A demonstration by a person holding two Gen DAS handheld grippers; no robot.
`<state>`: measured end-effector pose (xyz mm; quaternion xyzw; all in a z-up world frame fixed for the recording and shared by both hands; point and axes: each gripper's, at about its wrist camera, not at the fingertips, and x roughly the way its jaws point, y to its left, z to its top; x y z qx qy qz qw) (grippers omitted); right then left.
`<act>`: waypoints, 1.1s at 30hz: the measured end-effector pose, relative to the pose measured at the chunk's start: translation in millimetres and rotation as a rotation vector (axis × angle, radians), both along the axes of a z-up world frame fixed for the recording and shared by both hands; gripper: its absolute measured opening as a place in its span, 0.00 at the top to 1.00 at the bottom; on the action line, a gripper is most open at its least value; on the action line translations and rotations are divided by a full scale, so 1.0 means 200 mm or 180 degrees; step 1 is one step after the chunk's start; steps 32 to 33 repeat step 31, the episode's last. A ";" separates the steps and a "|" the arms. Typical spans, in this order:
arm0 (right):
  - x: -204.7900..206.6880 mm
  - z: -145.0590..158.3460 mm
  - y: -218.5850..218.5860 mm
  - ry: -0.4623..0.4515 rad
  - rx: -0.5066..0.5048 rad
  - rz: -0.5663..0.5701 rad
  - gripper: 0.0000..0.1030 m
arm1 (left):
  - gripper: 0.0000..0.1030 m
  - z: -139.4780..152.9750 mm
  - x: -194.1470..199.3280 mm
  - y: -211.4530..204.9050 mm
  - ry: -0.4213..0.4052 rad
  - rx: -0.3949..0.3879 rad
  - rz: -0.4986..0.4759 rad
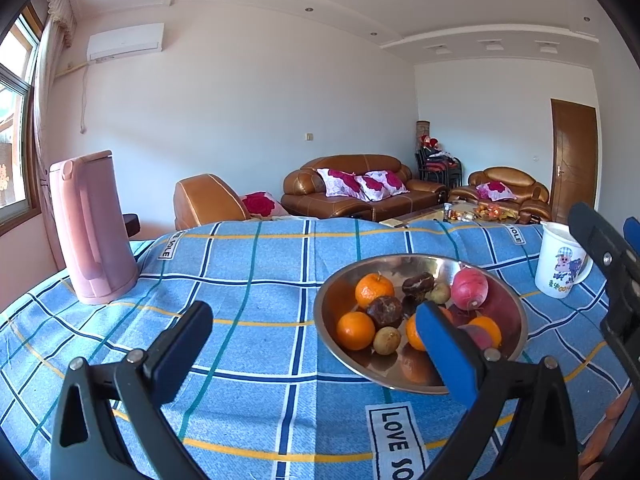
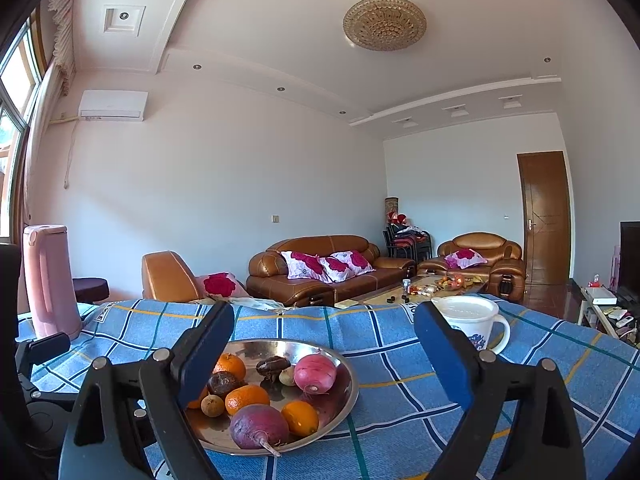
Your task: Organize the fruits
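While both the left gripper [image 1: 314,340] and right gripper [image 2: 324,346] stood apart and empty, every fruit already lay in the metal bowl [image 2: 344,396], so sorting looked nearly finished and needed only withdrawal.

A shallow metal bowl [image 2: 340,364] sits on the blue checked cloth and holds all the fruit. At its far side lie a round pink-red fruit [image 2: 315,373] on the right, a dark wrinkled fruit [image 2: 272,367] in the middle with a small greenish-brown one [image 2: 286,377] just beside it, and an orange [image 2: 231,365] on the left. Nearer come a second dark fruit [image 2: 222,384], another orange [image 2: 247,399] and a small brown fruit [image 2: 213,405]. Nearest the rim lie a purple-red fruit [image 2: 258,426] with its stalk pointing near and right, and an orange [image 2: 300,417] touching its right side.
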<state>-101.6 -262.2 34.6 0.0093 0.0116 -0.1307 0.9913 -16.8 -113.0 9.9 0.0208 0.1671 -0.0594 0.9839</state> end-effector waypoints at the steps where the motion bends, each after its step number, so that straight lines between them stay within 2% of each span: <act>1: 0.00 0.00 0.00 0.0002 0.0001 -0.0001 0.10 | 0.00 0.00 0.00 0.00 0.0009 0.0002 0.0010; 20: 0.02 0.00 0.00 0.0033 0.0011 0.0002 0.08 | 0.00 0.00 0.02 0.01 0.0088 0.0033 0.0111; 33: 0.02 0.00 0.00 0.0070 0.0021 -0.0010 0.08 | 0.00 0.00 0.02 0.00 0.0048 0.0042 0.0018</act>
